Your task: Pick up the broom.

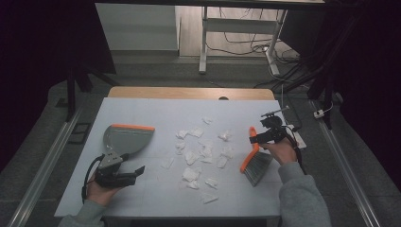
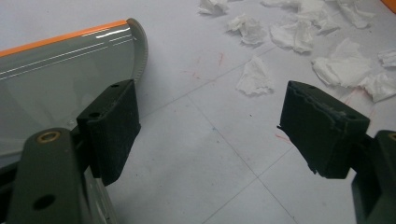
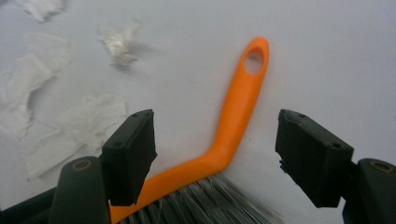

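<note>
— Where did the brush (image 1: 255,161) lie?
— Flat at the table's (image 1: 142,109) right side, my right gripper (image 3: 215,154) above its orange handle, jaws wide, gripping nothing.
— And left?
— My left gripper (image 2: 210,135) gaped beside the dustpan (image 1: 125,138), paper scraps (image 1: 191,158) between.

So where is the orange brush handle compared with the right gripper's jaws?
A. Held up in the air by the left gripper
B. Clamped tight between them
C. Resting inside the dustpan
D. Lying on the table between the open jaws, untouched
D: in the right gripper view the brush lies flat on the table with the right gripper open around its handle, pads clear of it.
</note>
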`<move>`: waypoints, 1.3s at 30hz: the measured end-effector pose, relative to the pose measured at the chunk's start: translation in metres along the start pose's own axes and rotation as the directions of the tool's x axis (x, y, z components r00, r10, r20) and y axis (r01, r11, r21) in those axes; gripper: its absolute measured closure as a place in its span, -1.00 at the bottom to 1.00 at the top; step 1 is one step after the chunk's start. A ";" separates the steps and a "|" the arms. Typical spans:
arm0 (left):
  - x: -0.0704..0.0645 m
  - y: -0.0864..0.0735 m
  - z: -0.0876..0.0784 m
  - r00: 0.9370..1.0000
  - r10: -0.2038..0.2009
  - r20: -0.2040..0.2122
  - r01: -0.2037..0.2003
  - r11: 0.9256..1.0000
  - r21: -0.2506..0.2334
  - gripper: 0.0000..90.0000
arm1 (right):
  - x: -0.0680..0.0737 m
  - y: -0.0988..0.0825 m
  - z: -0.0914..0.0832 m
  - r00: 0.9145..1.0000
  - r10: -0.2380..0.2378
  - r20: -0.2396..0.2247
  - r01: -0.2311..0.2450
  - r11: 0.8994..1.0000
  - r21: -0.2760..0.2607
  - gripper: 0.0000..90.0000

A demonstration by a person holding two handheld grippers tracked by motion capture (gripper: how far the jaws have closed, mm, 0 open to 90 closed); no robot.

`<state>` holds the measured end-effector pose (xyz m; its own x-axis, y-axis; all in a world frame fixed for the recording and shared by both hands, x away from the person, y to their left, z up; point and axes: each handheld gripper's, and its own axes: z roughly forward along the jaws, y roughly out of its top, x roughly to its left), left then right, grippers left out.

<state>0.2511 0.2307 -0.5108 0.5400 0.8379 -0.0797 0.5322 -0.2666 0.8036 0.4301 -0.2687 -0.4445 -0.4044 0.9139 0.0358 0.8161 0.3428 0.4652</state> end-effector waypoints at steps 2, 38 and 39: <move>0.000 0.000 -0.001 1.000 0.005 -0.001 -0.005 1.000 -0.008 -0.55 | -0.002 0.003 0.008 0.999 0.028 0.024 -0.030 0.998 0.053 -0.34; 0.000 -0.001 0.001 1.000 0.016 0.007 -0.016 1.000 -0.004 -0.54 | 0.002 0.004 0.047 0.986 0.134 0.102 -0.157 0.948 0.276 0.57; 0.000 -0.001 0.001 1.000 0.016 0.007 -0.016 1.000 -0.004 -0.54 | 0.000 0.003 0.045 0.988 0.130 0.077 -0.147 0.952 0.267 0.57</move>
<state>0.2514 0.2308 -0.5115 0.5528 0.8303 -0.0707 0.5209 -0.2780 0.8071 0.4511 -0.2583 -0.4832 -0.2613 0.9648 0.0277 0.9469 0.2507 0.2012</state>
